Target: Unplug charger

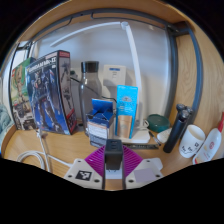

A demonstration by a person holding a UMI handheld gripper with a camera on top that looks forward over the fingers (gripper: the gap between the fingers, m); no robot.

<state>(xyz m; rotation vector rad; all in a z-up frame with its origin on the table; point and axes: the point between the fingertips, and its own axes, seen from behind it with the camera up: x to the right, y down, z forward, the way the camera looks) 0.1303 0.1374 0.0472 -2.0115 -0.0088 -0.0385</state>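
Currently, tool (114, 172): fingers close together, both purple pads (100, 158) pressed against a small dark charger block (114, 153) held between them.
Charger position: between the fingertips, low over the wooden surface (60, 147).
Beyond fingers: blue box (127, 110), upright; smaller blue box (101, 107) beside it.
Left: robot model box (49, 92), standing.
Right: white mug (190, 140).
Foreground cable (32, 158): white, looped on surface.

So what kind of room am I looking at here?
Probably a home desk or hobby nook: a model-kit box and small product boxes crowd a wooden desk. The tongs grip a dark charger.
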